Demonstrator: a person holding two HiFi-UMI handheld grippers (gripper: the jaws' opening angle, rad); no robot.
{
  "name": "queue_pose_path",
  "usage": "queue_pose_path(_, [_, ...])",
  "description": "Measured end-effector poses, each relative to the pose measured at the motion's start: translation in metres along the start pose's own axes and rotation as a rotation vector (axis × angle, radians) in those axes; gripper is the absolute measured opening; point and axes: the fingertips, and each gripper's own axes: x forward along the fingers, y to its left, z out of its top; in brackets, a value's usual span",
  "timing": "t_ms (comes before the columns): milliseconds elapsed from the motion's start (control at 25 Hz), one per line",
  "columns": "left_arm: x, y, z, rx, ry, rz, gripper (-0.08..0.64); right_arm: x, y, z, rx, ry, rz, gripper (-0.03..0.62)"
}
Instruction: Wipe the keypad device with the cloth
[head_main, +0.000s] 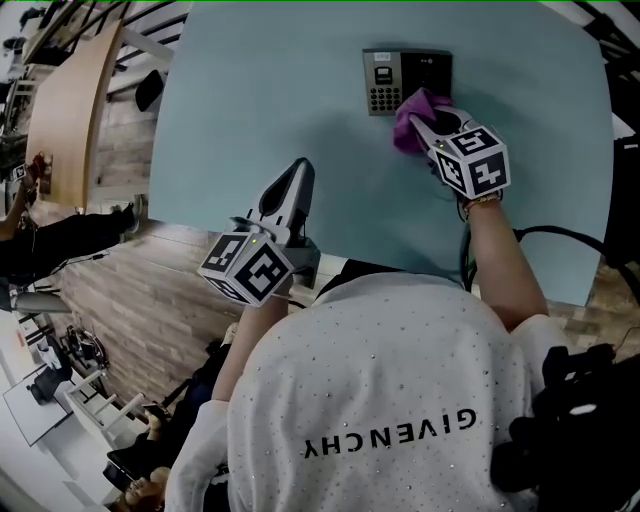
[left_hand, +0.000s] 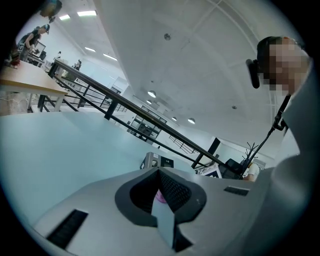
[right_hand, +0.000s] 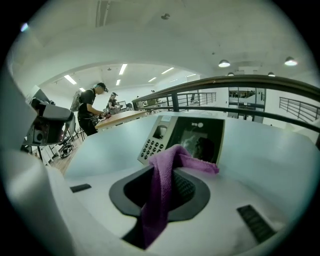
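Observation:
The keypad device (head_main: 405, 80) lies flat at the far middle of the pale blue table (head_main: 250, 100), with a key grid on its left and a dark glossy panel on its right. My right gripper (head_main: 428, 122) is shut on a purple cloth (head_main: 413, 118), which rests against the device's near right corner. In the right gripper view the cloth (right_hand: 162, 192) runs out between the jaws and drapes toward the device (right_hand: 186, 139). My left gripper (head_main: 298, 172) hovers over the table's near left part, well short of the device (left_hand: 156, 161), shut with nothing held.
A wooden bench (head_main: 70, 110) stands off to the left past the table edge, above plank flooring. A black cable (head_main: 560, 235) hangs by the table's right near edge. A person (right_hand: 90, 112) works at a distant bench; railings run behind the table.

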Motion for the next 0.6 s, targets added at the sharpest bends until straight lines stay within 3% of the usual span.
queue_pose_path(600, [0.009,-0.016,-0.009,0.013,0.015,-0.016,0.0,-0.025,-0.039,-0.021,0.09,-0.015,-0.072,0.067])
